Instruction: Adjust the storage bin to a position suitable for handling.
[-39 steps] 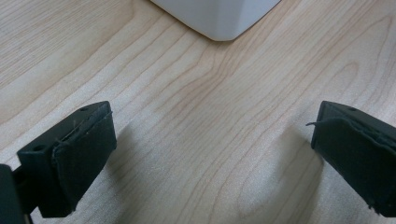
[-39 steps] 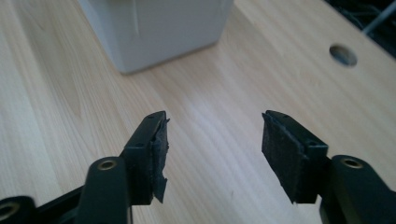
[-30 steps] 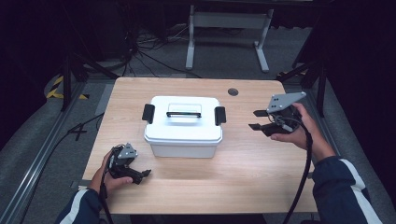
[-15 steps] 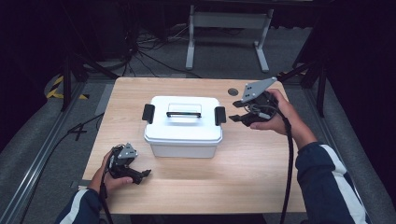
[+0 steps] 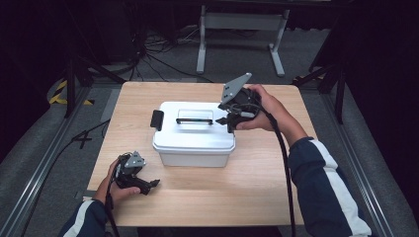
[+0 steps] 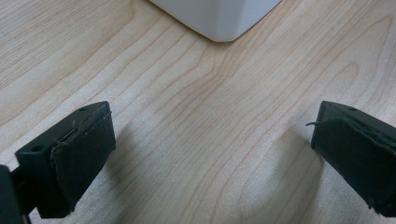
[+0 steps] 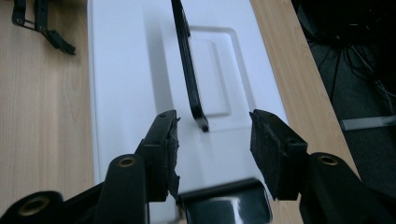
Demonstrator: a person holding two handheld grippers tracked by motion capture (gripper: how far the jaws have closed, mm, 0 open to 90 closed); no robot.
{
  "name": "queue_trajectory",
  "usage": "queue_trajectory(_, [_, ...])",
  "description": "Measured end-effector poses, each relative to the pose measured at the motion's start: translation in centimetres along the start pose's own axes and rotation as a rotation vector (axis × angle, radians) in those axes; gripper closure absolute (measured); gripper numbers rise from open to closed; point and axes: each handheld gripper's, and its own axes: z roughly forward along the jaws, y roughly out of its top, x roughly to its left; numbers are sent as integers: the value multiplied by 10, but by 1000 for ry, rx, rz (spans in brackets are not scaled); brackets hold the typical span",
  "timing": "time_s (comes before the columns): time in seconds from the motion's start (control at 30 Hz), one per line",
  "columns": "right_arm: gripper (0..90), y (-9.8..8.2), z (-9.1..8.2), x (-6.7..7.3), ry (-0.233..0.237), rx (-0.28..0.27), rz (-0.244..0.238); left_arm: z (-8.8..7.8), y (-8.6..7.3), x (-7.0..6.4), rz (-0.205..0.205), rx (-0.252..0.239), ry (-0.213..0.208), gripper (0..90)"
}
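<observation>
A: What does the box look like?

B: It is a white rectangular plastic storage box (image 5: 193,143) with a flat lid, a slim black carry handle (image 5: 194,120) lying along the lid's recessed middle, and a black clip latch (image 5: 157,120) on its left end. It sits near the middle of the light wooden table (image 5: 257,187). In the right gripper view a second glossy black latch (image 7: 226,205) shows at the near end of the lid.

A: And the claws?

B: The right gripper (image 5: 228,118) hangs over the box's right end, its jaws parted with nothing between the pads; they have just been closing a little. The end of the handle lies ahead of the gap, untouched. The left gripper (image 5: 154,183) rests on the table in front of the box's left corner, jaws spread wide over bare wood.

A: What has changed?

B: A second ago the right gripper was out beside the table's right edge, well apart from the box. It has swung in leftward over the lid. The left gripper and the box have stayed put.
</observation>
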Motion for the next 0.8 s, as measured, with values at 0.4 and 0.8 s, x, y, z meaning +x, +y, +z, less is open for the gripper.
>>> queue_trajectory(0.4, [619,20,47,-4,58,106,-41,0,0,1,4,4,-3,2])
queue_trajectory(0.8, [831,28,59,7,45,147,-121,0,0,0,-2,0,2,5])
